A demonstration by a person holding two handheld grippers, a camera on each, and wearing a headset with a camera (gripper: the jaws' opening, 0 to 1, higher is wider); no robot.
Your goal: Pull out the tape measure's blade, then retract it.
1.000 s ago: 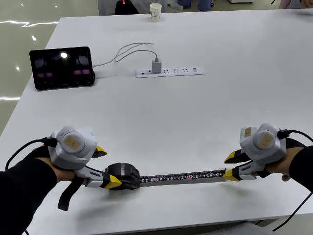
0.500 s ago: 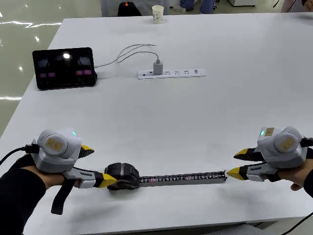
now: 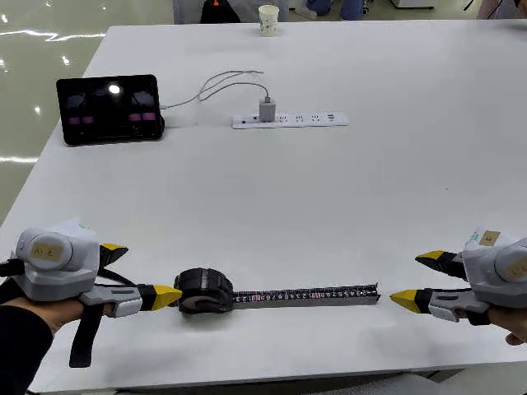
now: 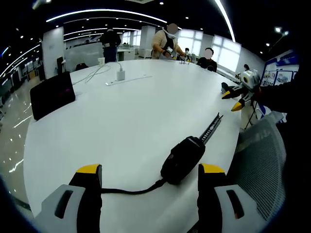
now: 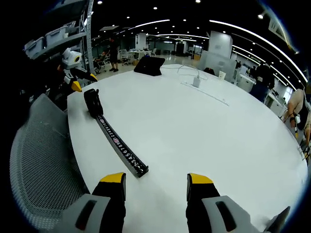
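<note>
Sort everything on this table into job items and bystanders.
Job: tape measure; its pulled-out blade; left hand-held gripper; right hand-held gripper, both open.
Lying about: tablet; power strip; charger; paper cup.

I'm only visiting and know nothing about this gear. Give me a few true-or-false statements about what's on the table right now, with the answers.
1. The tape measure's blade lies pulled out flat on the table. True.
2. The right gripper is clamped on the blade's tip. False: it is open and apart from the tip.
3. The left gripper is open and not closed on the tape measure case. True.
4. The paper cup stands right beside the case. False: it stands at the table's far edge.
5. A charger is plugged into the power strip. True.
</note>
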